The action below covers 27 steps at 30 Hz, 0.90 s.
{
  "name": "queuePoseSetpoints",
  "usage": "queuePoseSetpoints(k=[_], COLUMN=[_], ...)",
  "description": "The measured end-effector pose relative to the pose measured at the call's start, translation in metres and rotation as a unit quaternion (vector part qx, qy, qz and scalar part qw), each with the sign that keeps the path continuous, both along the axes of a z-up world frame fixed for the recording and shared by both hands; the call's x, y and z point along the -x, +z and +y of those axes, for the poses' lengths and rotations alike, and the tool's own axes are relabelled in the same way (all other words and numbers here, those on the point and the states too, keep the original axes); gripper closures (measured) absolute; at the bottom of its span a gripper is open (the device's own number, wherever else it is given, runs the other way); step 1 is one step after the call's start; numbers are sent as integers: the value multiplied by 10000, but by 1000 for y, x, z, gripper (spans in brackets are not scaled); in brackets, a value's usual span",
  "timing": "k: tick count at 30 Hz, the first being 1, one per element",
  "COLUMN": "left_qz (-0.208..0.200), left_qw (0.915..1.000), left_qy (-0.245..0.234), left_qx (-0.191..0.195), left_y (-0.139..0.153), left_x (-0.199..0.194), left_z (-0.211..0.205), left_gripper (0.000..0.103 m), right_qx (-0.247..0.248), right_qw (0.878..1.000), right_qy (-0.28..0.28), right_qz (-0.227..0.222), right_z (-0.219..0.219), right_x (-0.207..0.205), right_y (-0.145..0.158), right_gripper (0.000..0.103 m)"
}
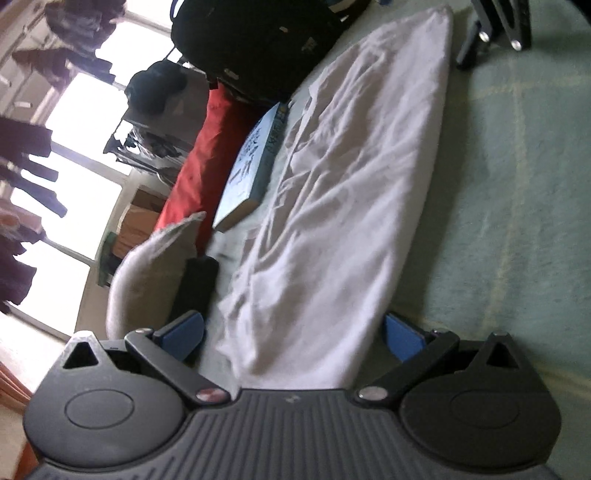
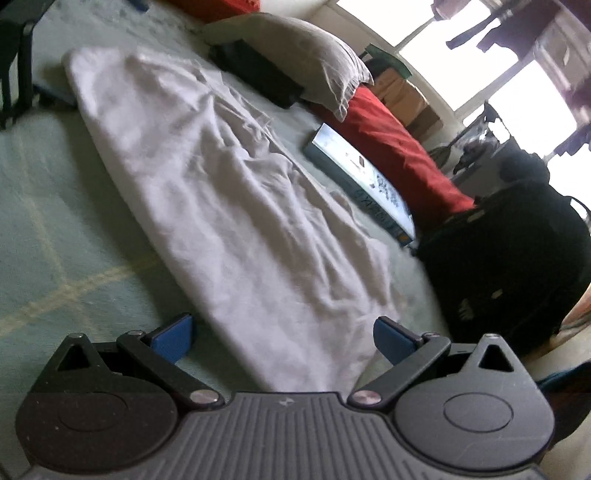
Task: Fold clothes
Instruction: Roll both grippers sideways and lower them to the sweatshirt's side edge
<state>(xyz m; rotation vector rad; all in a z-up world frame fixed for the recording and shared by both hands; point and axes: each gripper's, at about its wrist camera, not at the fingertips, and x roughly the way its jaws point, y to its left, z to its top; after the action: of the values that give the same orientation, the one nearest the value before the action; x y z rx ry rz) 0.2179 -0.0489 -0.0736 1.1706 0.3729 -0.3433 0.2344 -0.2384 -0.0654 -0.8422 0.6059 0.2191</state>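
A white garment (image 1: 332, 192) lies as a long folded strip on the pale green bed sheet (image 1: 517, 221). My left gripper (image 1: 295, 338) is open at one narrow end, its blue pads on either side of the cloth without pinching it. The same garment (image 2: 221, 192) runs away from my right gripper (image 2: 280, 339), which is open at the opposite end with the cloth's edge between its pads. The other gripper shows as a dark shape at the far end in each view (image 1: 495, 33) (image 2: 14, 62).
A book (image 1: 251, 162) (image 2: 362, 181) lies beside the garment. A red blanket (image 2: 391, 147), a grey pillow (image 2: 303, 51), a flat black case (image 2: 258, 74) and a black bag (image 2: 509, 266) line that side. Windows with hanging clothes are behind.
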Motion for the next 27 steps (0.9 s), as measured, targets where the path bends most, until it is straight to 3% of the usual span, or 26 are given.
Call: queuePoseSetpoints(k=[4,9,12,14,17,21,27], left_qz=[-67,-83,-40,-9,-132,-191,-347], left_qw=[9999,9987,9993,9995,9982,9962,9936], left_qy=[-151,-497,-362,-256,27,236,82], left_qx=[0,-7,-104,-168,-588,-819,-1072], left_y=[-2,-5,-4,-4,-8,-14,-23], left_x=[-9,-16,-21,-24,-30,-35,-33], left_z=[-22,-53,-43,-35,-8,8,-5], left_gripper=[1,1,1,1,1,1,7], right_qx=[229,276,548,563,471,1059,1577], right_qw=[9995,9958,9927,9943,9982,9935,9842], right_qy=[172,844,1034,860,298,68,393], right_qz=[-125,-213,-282,-278,-202,-413,-697], right_z=[19,54,55,37,5,-8,19], right_x=[-11,-15,-15,-20,-30,-35,-29], right_y=[-4,-2,-7,-7,-3,-5,-19], right_gripper=[0,0,0,0,0,0,6])
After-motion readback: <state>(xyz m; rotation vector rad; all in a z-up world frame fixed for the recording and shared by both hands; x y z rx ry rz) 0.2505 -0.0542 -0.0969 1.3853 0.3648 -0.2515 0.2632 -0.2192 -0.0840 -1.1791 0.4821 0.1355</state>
